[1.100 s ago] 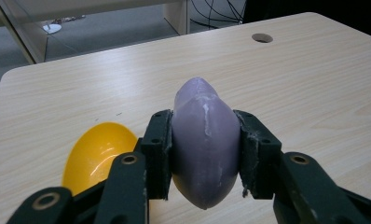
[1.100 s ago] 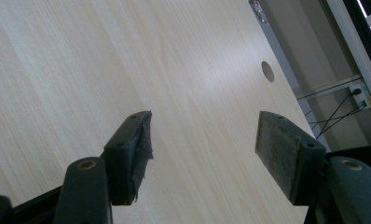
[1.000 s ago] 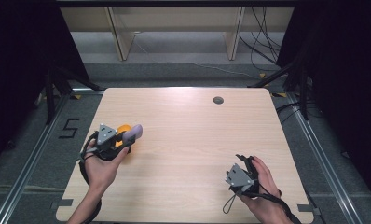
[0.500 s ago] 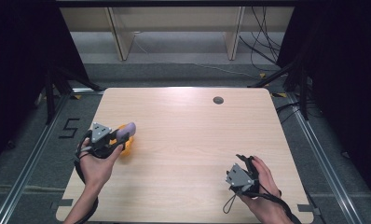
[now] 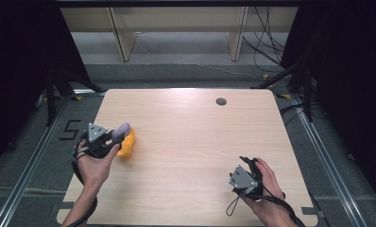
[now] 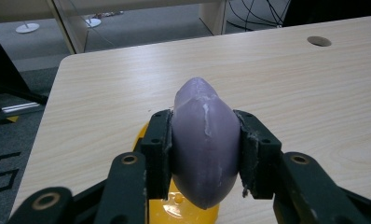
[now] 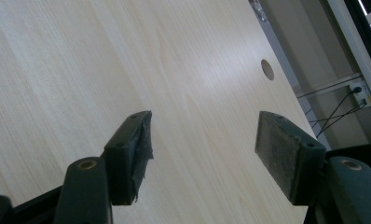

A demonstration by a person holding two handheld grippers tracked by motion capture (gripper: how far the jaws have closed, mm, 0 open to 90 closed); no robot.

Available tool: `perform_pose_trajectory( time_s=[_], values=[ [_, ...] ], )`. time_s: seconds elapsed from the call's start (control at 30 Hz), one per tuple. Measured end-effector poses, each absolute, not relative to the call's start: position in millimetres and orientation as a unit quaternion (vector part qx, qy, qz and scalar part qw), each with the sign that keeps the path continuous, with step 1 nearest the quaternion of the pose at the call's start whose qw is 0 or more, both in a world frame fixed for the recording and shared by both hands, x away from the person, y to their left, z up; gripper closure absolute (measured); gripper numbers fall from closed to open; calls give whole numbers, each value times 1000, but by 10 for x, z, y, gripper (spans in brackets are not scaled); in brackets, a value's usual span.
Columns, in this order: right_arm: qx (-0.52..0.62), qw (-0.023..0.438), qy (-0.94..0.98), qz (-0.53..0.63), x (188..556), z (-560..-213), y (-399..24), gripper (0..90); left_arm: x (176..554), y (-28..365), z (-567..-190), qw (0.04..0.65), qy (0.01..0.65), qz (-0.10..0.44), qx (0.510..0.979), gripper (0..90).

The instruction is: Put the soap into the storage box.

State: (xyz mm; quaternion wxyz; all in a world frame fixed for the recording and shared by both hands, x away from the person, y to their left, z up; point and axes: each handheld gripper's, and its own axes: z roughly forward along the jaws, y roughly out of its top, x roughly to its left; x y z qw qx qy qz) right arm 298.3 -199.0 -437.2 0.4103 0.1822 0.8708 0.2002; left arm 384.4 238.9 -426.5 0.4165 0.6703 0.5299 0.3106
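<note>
A smooth purple egg-shaped object (image 6: 204, 140) sits clamped between the two black jaws of my left gripper (image 6: 204, 154), whose pads press on both its sides. In the high view that purple object (image 5: 123, 129) pokes out of the left gripper (image 5: 114, 137) near the table's left edge, over a yellow-orange object (image 5: 127, 144) lying on the wood. A part of the yellow object (image 6: 183, 212) shows under the purple one. My right gripper (image 5: 245, 178) rests at the front right of the table, held by a hand. Its jaws (image 7: 207, 158) stand open above bare wood with nothing between them.
The light wooden table (image 5: 191, 137) has a round cable hole (image 5: 221, 101) near its far edge. Wooden shelf legs (image 5: 120, 38) and loose cables (image 5: 266, 47) lie on the floor beyond it. Metal rails (image 5: 328, 156) run along both sides.
My left gripper has moved toward the table's left front with the purple object in it, and now hangs lower over the yellow object. The right gripper has kept still.
</note>
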Motion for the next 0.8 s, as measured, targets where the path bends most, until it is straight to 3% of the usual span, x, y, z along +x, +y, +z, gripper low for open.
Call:
perform_pose_trajectory(
  time_s=[0.8],
  values=[
    [184, 407, 871, 206, 2980, -4373, -1990, 368, 4009, 2349, -4497, 396, 557, 322, 655, 589]
  ],
)
